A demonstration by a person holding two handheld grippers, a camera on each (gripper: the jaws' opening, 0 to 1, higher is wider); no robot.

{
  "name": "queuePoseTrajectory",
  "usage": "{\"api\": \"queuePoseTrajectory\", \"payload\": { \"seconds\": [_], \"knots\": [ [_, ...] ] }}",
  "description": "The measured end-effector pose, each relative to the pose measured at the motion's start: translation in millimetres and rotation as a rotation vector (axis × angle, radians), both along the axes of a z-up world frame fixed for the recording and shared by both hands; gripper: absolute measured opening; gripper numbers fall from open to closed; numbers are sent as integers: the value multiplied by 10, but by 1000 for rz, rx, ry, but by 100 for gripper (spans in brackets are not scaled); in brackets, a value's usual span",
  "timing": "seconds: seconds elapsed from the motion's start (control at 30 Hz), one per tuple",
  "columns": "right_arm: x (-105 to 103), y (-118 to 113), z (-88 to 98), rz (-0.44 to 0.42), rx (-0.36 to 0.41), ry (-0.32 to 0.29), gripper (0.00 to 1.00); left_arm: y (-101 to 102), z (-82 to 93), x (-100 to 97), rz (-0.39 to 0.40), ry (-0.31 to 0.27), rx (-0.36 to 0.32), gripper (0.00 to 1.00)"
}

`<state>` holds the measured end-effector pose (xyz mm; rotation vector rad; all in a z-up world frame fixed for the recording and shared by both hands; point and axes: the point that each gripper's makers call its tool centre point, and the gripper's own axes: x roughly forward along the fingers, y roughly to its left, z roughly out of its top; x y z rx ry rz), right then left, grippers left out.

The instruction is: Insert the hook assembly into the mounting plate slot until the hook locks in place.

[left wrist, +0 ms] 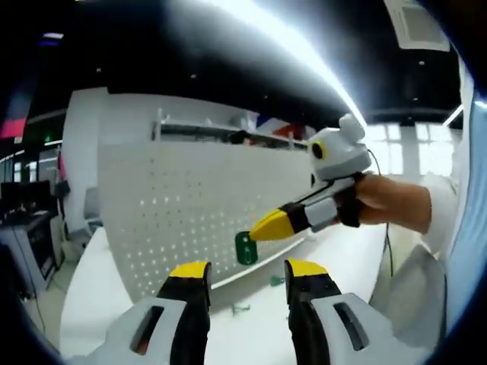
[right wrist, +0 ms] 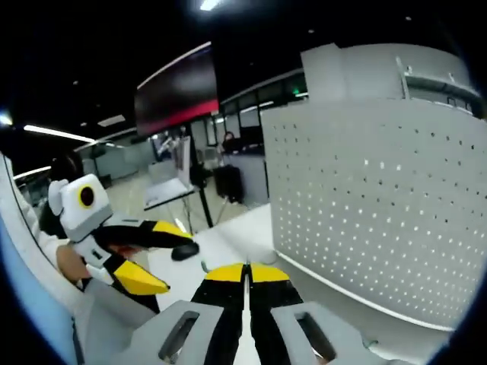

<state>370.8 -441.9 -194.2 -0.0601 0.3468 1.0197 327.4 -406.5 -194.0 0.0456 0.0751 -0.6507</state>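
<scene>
The hook (left wrist: 246, 248) is being carried to the pegboard (left wrist: 190, 213) by the right gripper (left wrist: 262, 228), jaws pressed together on it; the left gripper (left wrist: 247, 277) is spread. Alignment with a slot is needed next.

Left hand-held gripper (left wrist: 247, 275) jaws apart, right hand-held gripper (right wrist: 245, 272) closed

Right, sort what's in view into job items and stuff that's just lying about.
Job:
- white perforated mounting plate
- green hook, at the plate's face
- right gripper, shut
- left gripper, open

Lying about:
- small green pieces on the white table
- red-banded screen in the background
</scene>
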Motion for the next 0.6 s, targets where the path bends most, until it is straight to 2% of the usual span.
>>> {"api": "queuePoseTrajectory", "payload": {
  "seconds": [0.2, 0.3, 0.33, 0.4, 0.6],
  "knots": [
    [-42, 21, 81, -3, 23, -1, 0, -39, 45, 48, -8, -18, 3, 32],
    [-57, 44, 125, -4, 39, 1, 0, -55, 98, 91, -7, -48, 9, 25],
    [-61, 56, 131, -5, 44, 5, 0, -62, 141, 109, -8, -77, 12, 21],
    [-79, 79, 141, -3, 52, 10, 0, -71, 157, 122, -7, -83, 16, 17],
    [-109, 125, 171, 0, 65, 18, 0, -68, 142, 176, -5, -91, 27, 13]
  ]
}}
